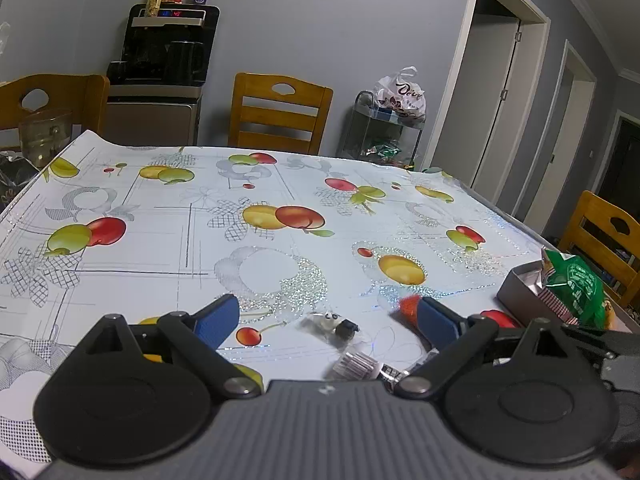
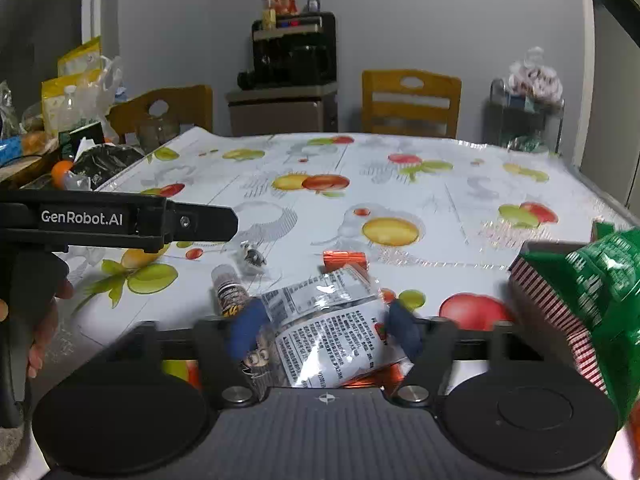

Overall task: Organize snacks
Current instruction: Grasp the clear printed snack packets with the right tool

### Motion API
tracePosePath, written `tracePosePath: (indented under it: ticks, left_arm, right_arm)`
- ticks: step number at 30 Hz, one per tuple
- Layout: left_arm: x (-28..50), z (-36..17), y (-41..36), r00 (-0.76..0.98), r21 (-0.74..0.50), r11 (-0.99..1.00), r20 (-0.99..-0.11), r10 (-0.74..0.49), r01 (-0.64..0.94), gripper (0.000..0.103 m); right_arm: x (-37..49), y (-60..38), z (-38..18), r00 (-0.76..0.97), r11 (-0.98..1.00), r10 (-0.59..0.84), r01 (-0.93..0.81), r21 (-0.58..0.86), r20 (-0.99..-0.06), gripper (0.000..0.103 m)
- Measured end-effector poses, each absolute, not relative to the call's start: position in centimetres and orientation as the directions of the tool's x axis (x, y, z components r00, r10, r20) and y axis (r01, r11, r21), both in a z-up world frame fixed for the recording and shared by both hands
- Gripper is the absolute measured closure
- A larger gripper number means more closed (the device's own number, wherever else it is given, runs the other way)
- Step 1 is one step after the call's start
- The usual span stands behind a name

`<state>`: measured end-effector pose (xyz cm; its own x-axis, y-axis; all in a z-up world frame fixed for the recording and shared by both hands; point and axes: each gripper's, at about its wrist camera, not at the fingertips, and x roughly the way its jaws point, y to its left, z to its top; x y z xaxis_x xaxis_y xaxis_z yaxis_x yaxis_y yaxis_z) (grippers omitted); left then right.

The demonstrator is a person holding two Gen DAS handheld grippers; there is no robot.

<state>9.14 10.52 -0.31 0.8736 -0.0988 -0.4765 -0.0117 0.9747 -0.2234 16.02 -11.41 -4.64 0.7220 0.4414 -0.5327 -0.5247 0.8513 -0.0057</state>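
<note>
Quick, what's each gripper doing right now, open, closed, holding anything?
Left gripper: open, nothing between its fingers.
Right gripper: closed on the clear snack packet with printed text.

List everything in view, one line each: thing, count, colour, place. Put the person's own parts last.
Table: one, white cloth with fruit print, fills the middle.
Clear snack packet: one, printed with black text, between the right jaws.
Orange foil packet: one, on the table beyond the clear packet.
Small panda candy: one, clear wrap, ahead of the left jaws.
Tin box: one, grey with red stripes, right table edge.
Green bag: one, in the tin box.
Chairs: three, wooden, around the table.
Water dispenser: one, black, back wall.
Left gripper: blue pads, open.
Right gripper: blue pads, closed on the clear packet.
</note>
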Motion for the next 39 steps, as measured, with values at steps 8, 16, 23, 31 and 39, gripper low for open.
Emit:
tracePosePath:
  ticks: [8, 16, 23, 31, 39]
  left_arm:
    - [9.1, -0.3, 10.5, 0.874, -0.223, 0.975, -0.476, -0.098, -0.012, 0.007]
    - [9.1, -0.2, 10.4, 0.875, -0.227, 0.974, -0.473, -0.102, -0.009, 0.007]
    - [9.1, -0.1, 10.3, 0.876, -0.225, 0.974, -0.471, -0.102, -0.008, 0.007]
    - [9.0, 0.1, 10.3, 0.879, -0.223, 0.975, -0.465, -0.104, -0.002, 0.007]
    - [9.2, -0.2, 10.3, 0.873, -0.229, 0.973, -0.475, -0.110, -0.002, 0.007]
  right_arm:
    - [15.4, -11.3, -3.9, 0.733, 0.857, 0.421, -0.515, -0.032, -0.534, 0.076]
    - [16.4, -11.4, -3.5, 0.771, 0.913, 0.367, -0.407, 0.041, -0.520, 0.010]
    - [18.9, -10.4, -5.6, 0.750, 0.945, 0.303, -0.316, 0.083, -0.587, 0.013]
    - [18.7, -11.7, -5.5, 0.720, 0.936, 0.314, -0.345, 0.073, -0.620, 0.028]
    - [19.1, -12.0, -5.6, 0.714, 0.938, 0.296, -0.344, 0.051, -0.635, 0.028]
